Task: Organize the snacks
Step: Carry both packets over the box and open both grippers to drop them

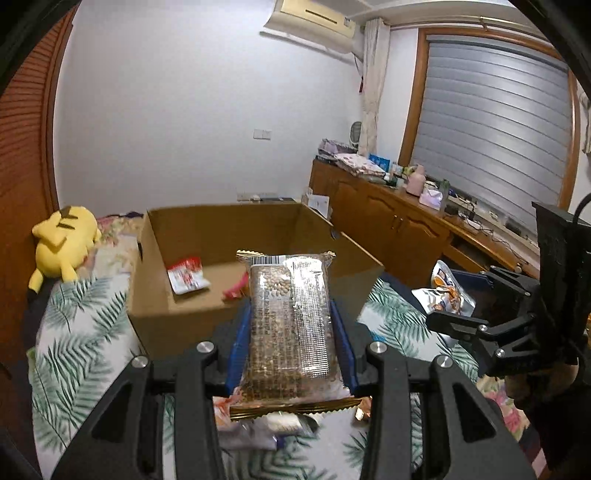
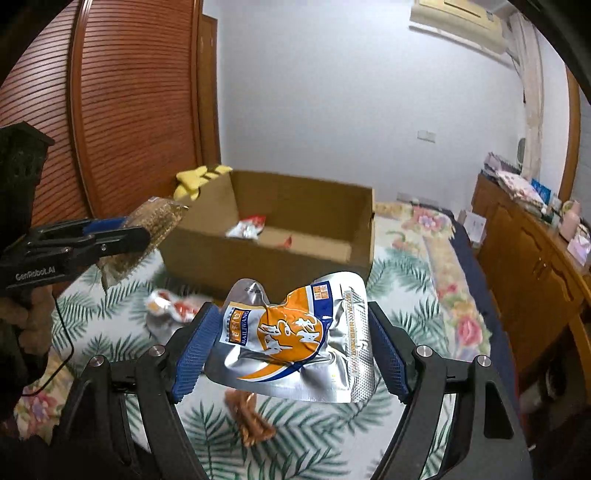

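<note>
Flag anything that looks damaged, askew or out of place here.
The silver-and-orange pouch in the right claw is crumpled and buckled between the pads. Loose packets lie on the bedspread outside the cardboard box.

Ahead of your tongs and off to the left, a yellow plush toy (image 1: 61,245) lies on the bed (image 1: 79,350), whose cover shows green palm leaves. To the right of your tongs a wooden cabinet (image 1: 391,221) runs along the wall under a window with closed grey blinds (image 1: 495,122), its top crowded with small items. High above, an air conditioner (image 1: 314,18) hangs on the white wall. At far left stands a slatted wooden door (image 2: 122,110).
</note>
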Demonstrator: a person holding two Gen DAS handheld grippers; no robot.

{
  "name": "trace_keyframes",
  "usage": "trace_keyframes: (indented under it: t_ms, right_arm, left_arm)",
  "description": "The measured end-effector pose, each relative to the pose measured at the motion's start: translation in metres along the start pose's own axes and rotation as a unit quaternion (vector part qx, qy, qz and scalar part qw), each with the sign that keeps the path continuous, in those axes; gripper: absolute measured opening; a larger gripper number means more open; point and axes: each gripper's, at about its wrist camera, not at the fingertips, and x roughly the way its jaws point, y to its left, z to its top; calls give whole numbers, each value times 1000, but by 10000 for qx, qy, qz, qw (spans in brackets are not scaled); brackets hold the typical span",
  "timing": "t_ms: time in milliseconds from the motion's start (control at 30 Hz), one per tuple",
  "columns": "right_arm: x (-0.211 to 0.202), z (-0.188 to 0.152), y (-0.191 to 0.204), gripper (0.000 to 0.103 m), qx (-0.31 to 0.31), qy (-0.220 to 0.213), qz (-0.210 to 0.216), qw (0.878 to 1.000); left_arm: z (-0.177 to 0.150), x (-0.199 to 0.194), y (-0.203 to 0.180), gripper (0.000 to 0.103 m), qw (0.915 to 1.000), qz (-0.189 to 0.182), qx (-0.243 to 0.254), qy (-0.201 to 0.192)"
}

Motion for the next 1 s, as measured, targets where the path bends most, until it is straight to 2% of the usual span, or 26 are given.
trace_keyframes:
  t_ms: [533, 733, 1000]
  right_arm:
    - [75, 71, -7, 81, -296, -353, 281, 9985]
    - [110, 83, -7, 81, -276, -364, 428, 9980]
    - [143, 78, -7, 81, -199, -269, 546, 9979]
  left_arm:
    - [40, 72, 63, 40, 9991, 309, -205, -183]
    - [41, 89, 78, 40, 9987, 418, -194, -217]
    - [32, 108, 90, 40, 9983, 528, -207, -115]
